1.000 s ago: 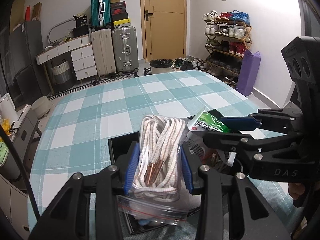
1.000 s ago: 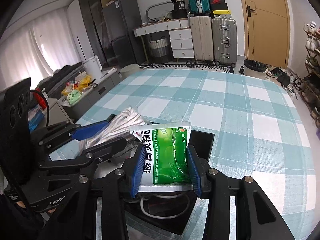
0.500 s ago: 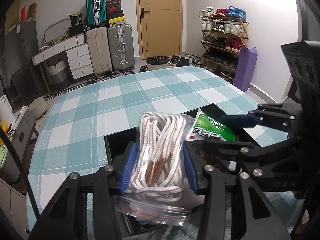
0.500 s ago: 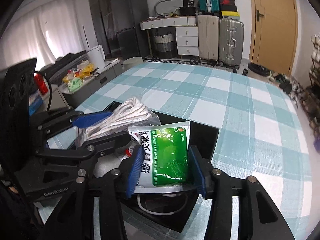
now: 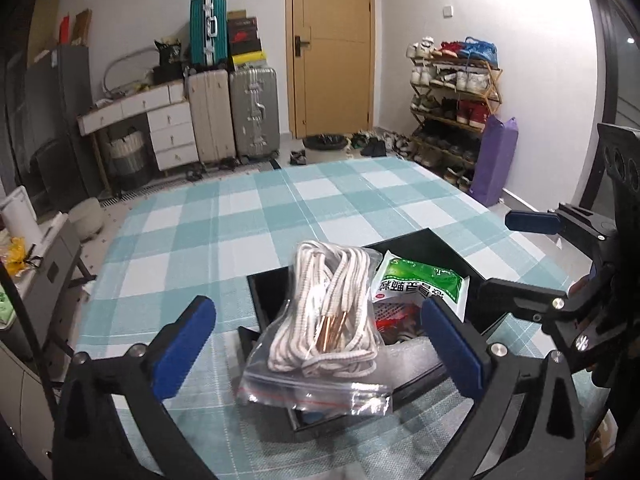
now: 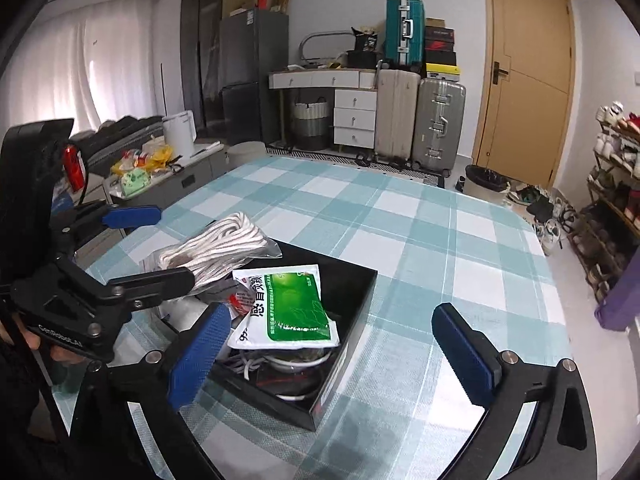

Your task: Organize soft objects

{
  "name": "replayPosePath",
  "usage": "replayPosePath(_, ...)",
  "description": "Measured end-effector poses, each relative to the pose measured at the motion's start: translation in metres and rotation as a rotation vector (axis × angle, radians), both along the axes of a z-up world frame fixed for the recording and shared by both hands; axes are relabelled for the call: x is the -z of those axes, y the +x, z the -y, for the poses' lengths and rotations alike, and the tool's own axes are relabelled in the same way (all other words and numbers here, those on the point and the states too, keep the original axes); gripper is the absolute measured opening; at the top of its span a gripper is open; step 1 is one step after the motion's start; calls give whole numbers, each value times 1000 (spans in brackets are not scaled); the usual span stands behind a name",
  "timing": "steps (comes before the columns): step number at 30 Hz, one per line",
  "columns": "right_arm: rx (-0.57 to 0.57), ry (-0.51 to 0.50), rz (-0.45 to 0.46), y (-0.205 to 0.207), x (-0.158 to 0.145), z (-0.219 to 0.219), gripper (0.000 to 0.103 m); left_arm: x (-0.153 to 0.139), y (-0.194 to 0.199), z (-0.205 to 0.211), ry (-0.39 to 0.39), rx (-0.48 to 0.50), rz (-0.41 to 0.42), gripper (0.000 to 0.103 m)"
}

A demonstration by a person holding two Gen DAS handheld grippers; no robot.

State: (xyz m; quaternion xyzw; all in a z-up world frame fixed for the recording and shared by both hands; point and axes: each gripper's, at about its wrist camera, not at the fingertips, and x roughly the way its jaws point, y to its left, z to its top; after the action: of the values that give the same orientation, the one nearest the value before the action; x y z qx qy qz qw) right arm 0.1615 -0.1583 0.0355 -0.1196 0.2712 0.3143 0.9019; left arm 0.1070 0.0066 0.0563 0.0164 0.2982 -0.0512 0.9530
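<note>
Since the rope bag [image 5: 320,332] and green packet [image 6: 292,304] now rest in the black tray [image 6: 360,280] at the counter's near edge, we have just been spreading both jaws, nothing gripped.

Left gripper [image 5: 320,344]: matte black angular frame, two long fingers with blue ribbed pads [image 5: 182,346], silver screw heads at the joints, white lettering partly legible along its side in the right wrist view. Right gripper [image 6: 332,354]: same black frame, blue pads, silver screws; its upright black housing carries round recessed holes
</note>
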Motion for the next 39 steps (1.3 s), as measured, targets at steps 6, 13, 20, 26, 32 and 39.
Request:
replayPosePath(6,5,55,20,-14,-1,9,102,2,-17,-6,-31,-23,37,103)
replayPosePath(13,-26,69,58,-39,6,6,102,10,-34,-12,-70,-50,66,103)
replayPosePath(20,-57,82,80,-54,12,1,102,19,-40,-10,-44,-42,76,103)
replayPosePath(26,-70,102,97,-60,18,-3,102,23,-43,-10,-27,-72,103,103)
replayPosePath(32,-60,115,117,-61,23,-3,102,28,-46,-11,-19,-105,126,103)
replayPosePath(39,-55,138,125,-58,27,2,102,29,-47,-15,-39,-113,139,103)
